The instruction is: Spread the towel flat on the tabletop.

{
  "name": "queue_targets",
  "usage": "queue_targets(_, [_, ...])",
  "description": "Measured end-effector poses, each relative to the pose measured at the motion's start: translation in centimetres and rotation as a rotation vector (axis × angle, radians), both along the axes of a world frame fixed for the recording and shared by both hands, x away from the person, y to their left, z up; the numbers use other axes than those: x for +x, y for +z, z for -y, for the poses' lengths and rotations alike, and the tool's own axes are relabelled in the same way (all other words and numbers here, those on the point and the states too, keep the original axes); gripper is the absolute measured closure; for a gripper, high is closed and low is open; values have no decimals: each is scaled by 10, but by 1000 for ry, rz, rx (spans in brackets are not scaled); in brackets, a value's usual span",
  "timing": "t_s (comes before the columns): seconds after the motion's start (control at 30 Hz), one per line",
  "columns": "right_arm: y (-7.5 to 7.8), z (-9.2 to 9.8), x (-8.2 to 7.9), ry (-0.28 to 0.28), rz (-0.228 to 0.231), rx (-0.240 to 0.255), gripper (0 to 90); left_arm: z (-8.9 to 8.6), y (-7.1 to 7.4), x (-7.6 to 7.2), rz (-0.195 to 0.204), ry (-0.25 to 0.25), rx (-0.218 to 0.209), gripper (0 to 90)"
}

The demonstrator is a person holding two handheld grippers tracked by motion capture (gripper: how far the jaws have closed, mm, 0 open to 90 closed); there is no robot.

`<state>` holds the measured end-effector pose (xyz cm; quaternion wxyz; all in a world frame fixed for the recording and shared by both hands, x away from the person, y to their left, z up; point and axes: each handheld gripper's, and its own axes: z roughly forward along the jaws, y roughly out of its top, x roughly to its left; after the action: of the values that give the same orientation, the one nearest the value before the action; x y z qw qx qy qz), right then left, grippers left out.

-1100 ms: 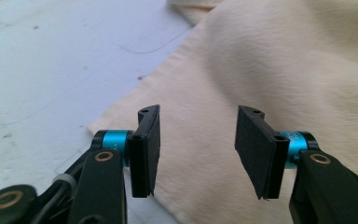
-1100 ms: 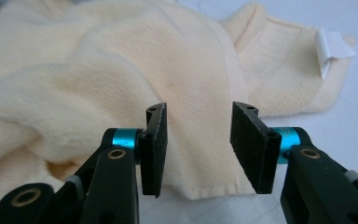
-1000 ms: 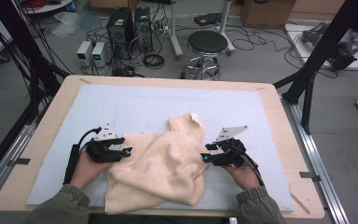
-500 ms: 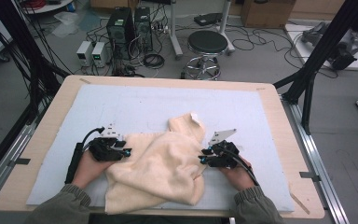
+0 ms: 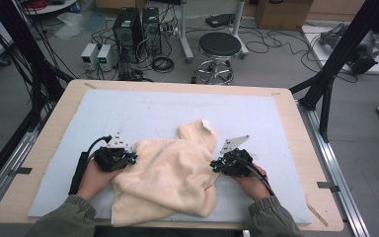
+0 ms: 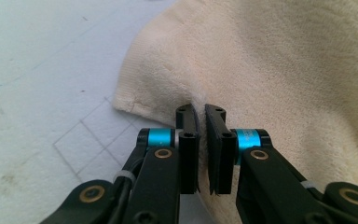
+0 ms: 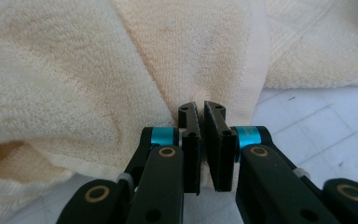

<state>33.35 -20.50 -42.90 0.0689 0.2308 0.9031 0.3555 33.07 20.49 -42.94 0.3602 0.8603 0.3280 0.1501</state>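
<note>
A crumpled cream terry towel lies on the near half of the pale mat. My left gripper sits at the towel's left edge. Its jaws have just been closing and now pinch a fold of the cream towel between the pads, as the left gripper view shows. My right gripper is at the towel's right edge. Its jaws have also just closed, and the right gripper grips a hanging fold of the towel.
The mat covers a wooden table with bare margins at the sides. Beyond the far edge stand a black stool, computer boxes and loose cables on the floor. Black frame posts rise at both sides.
Both grippers' jaws have come together on the towel's edges. The right hand has edged slightly left toward the towel; the left hand has stayed put.
</note>
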Motion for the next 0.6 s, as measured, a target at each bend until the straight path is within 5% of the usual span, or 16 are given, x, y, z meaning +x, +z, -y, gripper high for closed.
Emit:
queue_targets(0.43, [31, 15, 12, -21, 45, 68, 856, -5, 21, -3, 65, 32, -56, 850])
queue_targets(0.6, [33, 15, 16, -22, 15, 68, 850, -4, 21, -2, 68, 32, -49, 850])
